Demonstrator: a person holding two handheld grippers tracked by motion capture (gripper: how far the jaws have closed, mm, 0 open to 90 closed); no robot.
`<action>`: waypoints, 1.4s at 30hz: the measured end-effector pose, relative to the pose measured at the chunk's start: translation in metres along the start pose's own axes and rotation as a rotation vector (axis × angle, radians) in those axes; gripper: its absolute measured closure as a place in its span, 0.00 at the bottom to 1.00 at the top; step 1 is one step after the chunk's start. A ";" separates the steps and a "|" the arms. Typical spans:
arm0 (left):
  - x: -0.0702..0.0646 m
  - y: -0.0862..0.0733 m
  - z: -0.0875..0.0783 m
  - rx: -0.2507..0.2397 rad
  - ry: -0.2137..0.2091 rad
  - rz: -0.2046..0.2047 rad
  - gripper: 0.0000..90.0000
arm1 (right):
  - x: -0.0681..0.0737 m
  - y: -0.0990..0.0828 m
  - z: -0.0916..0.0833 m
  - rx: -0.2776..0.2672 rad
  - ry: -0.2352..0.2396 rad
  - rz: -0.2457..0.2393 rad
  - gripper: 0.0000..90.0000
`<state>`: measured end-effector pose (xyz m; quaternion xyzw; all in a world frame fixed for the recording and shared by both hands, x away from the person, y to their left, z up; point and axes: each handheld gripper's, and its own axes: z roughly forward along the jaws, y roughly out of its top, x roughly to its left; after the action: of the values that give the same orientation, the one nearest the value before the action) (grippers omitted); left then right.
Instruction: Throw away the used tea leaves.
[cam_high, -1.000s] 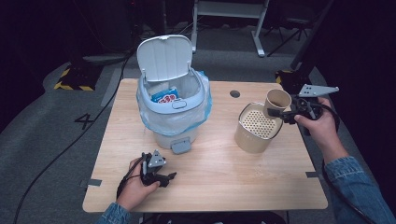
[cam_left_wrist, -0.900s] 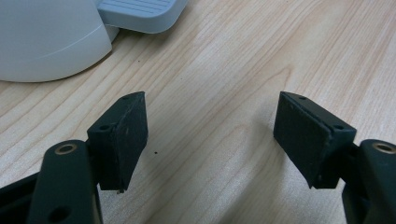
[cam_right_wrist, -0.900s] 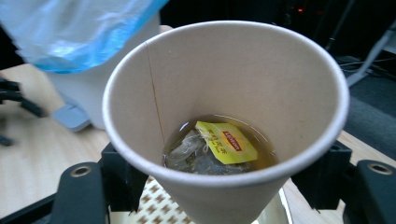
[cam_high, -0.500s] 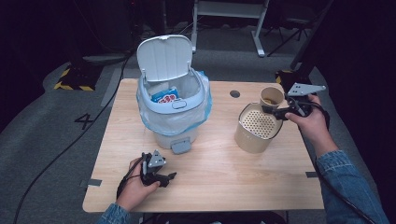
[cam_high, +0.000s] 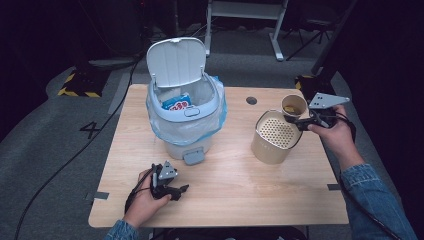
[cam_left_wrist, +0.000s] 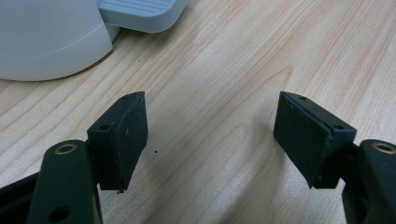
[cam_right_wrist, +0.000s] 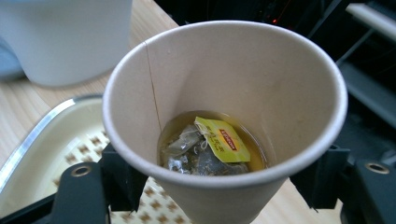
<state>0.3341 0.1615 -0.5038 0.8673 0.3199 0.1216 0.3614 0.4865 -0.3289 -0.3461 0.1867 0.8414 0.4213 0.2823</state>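
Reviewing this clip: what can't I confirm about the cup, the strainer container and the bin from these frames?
- Paper cup: its base, cut off by the right gripper view's bottom edge.
- Perforated container: what lies under its holed insert, hidden in the high view.
- Bin: packet print too small; the rim hides anything deeper.

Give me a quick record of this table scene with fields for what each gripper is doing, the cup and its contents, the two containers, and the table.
right gripper: shut on the tan paper cup, held over the beige canister's edge
cup contents: shallow brownish tea, a used teabag with a yellow tag
left gripper: open, nothing between its pads, low over the wooden table
beige canister with perforated insert: stands right of centre
white pedal bin: lid up, plastic liner, a blue-and-white wrapper inside
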 end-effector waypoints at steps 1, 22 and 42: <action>0.000 0.000 0.000 0.000 0.000 0.000 0.29 | 0.001 0.000 0.000 0.007 -0.011 -0.036 0.34; 0.000 0.000 0.000 0.001 0.000 0.001 0.29 | 0.020 0.011 -0.005 0.242 -0.191 -0.562 0.35; 0.000 0.000 0.000 0.000 0.000 0.000 0.29 | 0.051 0.007 0.010 0.481 -0.371 -1.090 0.35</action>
<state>0.3337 0.1617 -0.5037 0.8674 0.3200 0.1217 0.3612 0.4541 -0.2906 -0.3611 -0.1411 0.8241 -0.0241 0.5481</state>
